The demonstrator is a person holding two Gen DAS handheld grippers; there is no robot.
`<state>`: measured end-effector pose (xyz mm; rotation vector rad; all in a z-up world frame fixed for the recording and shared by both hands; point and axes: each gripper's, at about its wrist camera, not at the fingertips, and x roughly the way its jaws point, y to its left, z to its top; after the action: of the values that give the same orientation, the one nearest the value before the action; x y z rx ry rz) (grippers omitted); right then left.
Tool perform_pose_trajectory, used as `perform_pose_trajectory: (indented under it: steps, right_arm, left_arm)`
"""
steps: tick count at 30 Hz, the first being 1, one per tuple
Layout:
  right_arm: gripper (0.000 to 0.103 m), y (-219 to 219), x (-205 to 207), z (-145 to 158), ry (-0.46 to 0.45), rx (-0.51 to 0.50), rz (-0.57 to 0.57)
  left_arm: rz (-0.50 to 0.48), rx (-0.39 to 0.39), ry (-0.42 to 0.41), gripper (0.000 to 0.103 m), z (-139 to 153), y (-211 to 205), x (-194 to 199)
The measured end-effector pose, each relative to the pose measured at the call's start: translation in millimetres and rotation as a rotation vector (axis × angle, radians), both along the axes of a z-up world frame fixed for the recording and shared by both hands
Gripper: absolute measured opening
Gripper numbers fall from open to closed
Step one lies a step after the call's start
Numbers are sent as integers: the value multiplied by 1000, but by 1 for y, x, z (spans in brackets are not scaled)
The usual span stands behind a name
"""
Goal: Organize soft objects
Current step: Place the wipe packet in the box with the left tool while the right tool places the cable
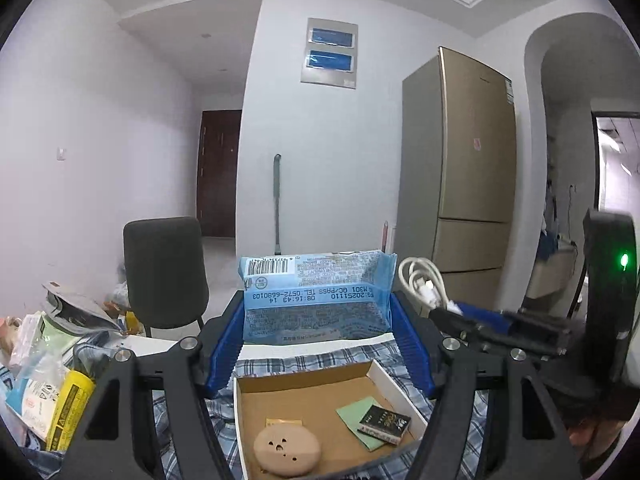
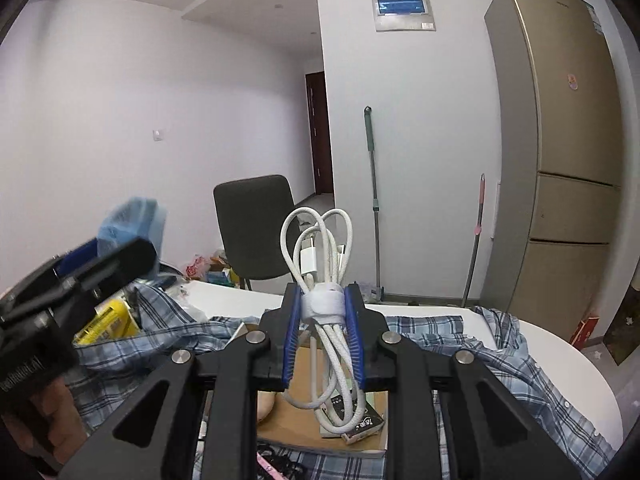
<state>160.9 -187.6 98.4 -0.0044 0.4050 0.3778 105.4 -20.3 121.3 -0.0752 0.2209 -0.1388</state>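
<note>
Two grippers are raised above a table draped in a blue plaid cloth [image 2: 460, 340]. On the cloth, at six o'clock in the left wrist view, sits a shallow cardboard box [image 1: 308, 392] holding a round tan pad [image 1: 286, 453] at its seven o'clock, a green paper [image 1: 360, 416] and a small dark booklet [image 1: 385, 425] at its four o'clock. The left gripper [image 1: 318, 320] pinches a light-blue wipes packet [image 1: 316, 296] by its side edges between blue pads, above the box. The right gripper [image 2: 323, 320] is pressed tight on the strapped middle of a coiled white cable [image 2: 320, 264], loops standing toward twelve o'clock. A yellow pouch [image 1: 66, 412] lies at eight o'clock.
</note>
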Motion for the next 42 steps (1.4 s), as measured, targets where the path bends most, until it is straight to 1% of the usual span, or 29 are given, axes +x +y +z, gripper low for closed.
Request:
perform_pose_trajectory:
  steps: [6,8,13,18,20,24,27,32,42]
  right_arm:
    - [21,5,18,-25,47,-14,-2]
    - [21,7,22,-36,70,-12,2]
    - [21,13,36,-65,128,-22,42]
    - [21,17,53,-96,220,-38,47]
    - [21,19,61,-108,272,-49,67]
    - [21,21,71,-128,338,-62,79]
    - [21,23,74,-138,367,-70,89]
    - [21,26,77,-147,385,-86,90]
    - [22,26,81,-154,388,-98,75]
  left_arm:
    - [19,6,40,71,-17,10,18]
    - [22,10,67,71,-26,10,26]
    - [4,49,159,71,-53,4,47]
    - [15,48,235,72,-79,5,63]
    - [12,44,266,72,-87,4,69]
    - [10,64,301,72,-100,3,75]
    - [4,66,335,72,-109,-2,78]
    - [-3,80,367,72,-117,-7,81]
    - [-1,81,386,72,-120,-8,82]
